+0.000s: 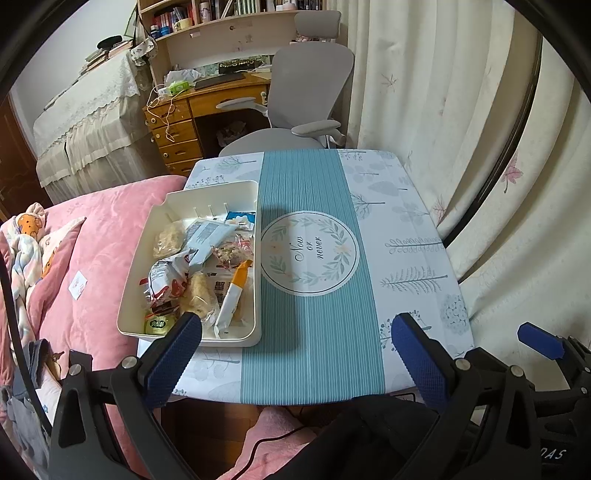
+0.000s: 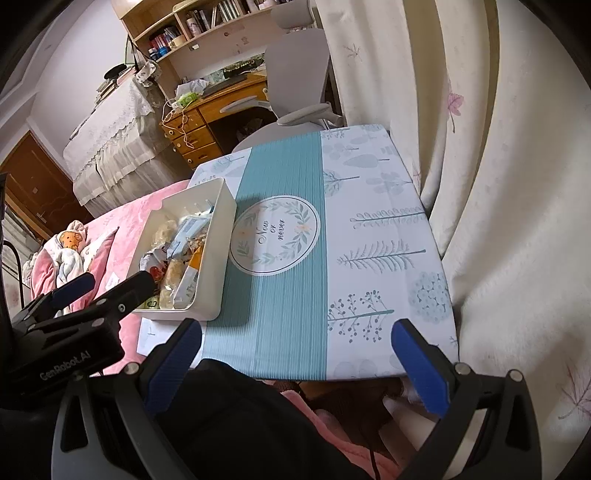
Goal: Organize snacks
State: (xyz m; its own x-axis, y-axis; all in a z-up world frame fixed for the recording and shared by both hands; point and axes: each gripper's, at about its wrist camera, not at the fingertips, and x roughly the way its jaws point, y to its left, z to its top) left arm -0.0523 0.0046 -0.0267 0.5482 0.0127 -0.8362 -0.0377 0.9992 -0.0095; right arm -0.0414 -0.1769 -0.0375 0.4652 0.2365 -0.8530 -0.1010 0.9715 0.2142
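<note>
Both your left gripper [image 1: 295,354] and right gripper [image 2: 297,354] are spread wide, holding nothing. The snacks [image 1: 201,269] sit heaped in the white bin [image 1: 129,295] ahead-left of your left fingers. They're likely light, crinkly, slippery and crushable; pinch a wrapper's sealed end.

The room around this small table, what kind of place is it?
Most likely a bedroom that also serves as a study: a pink bed cover beside the table, a wooden desk with bookshelves above it, and a grey office chair.
</note>
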